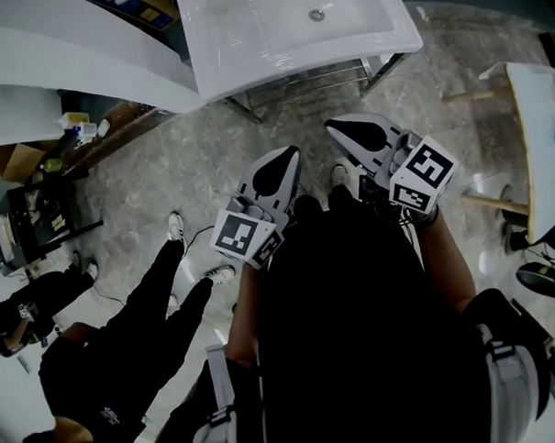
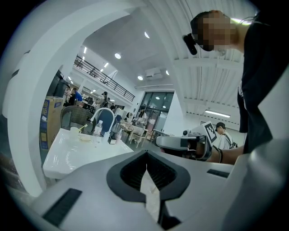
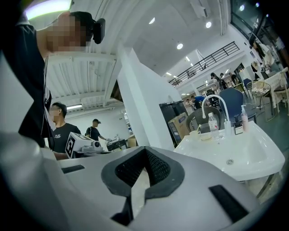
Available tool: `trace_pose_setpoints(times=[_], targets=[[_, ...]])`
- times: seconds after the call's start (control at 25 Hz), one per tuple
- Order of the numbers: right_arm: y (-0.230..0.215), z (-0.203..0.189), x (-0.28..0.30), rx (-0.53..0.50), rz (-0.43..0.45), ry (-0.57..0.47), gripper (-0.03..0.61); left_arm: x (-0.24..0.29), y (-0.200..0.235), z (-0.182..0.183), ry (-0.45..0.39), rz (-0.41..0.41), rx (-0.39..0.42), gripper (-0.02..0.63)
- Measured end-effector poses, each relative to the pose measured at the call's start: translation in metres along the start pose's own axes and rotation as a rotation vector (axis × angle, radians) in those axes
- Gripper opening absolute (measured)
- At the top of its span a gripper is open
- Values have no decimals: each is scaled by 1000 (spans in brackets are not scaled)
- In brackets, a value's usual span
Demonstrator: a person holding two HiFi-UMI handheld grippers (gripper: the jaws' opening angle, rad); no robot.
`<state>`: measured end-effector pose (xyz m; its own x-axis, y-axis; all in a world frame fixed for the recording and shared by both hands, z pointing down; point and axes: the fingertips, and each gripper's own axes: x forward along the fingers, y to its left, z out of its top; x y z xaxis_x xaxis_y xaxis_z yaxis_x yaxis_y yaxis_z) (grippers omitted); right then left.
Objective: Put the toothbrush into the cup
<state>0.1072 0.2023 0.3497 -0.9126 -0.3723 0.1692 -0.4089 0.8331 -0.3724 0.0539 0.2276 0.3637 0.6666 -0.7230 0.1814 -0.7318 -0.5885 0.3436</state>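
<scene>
Closest to the head camera is the person's dark torso [image 1: 356, 332], and both tools are held just in front of it, well short of the white sink [image 1: 252, 52] and aimed toward it. Taking them from the left, the left gripper [image 1: 284, 165] has its jaws pressed fully together in its own view, pads meeting with nothing between them, so it carries nothing. The right gripper [image 1: 342, 130], a little nearer the sink, is likewise closed tight and empty. Along the sink's back edge, seen small in the right gripper view, a pale cup [image 3: 195, 134] stands at the left end, then a clear bottle [image 3: 213, 124], the arched faucet [image 3: 204, 106] and a pump bottle [image 3: 244, 119]. A thin yellowish stick [image 3: 199, 127] slants up at the cup's rim. It is most likely the toothbrush, though at this size it cannot be told whether it already stands in the cup or leans just beside it. Such a brush should be very light and stiff, with a smooth narrow handle that could swivel or slip between flat pads. The best hold looks like the middle of the handle, squarely across it and clear of the bristles. The cup itself seems light enough to tip if nudged.
</scene>
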Motion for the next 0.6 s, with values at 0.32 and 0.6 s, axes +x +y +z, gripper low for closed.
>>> trace_pose_setpoints(times=[0.32, 0.6], targets=[[7, -6, -5, 8, -9, 10, 14, -3, 0, 0, -7, 9, -8, 9], [1, -5, -8, 3, -31, 3, 14, 2, -14, 0, -16, -89, 37, 9]])
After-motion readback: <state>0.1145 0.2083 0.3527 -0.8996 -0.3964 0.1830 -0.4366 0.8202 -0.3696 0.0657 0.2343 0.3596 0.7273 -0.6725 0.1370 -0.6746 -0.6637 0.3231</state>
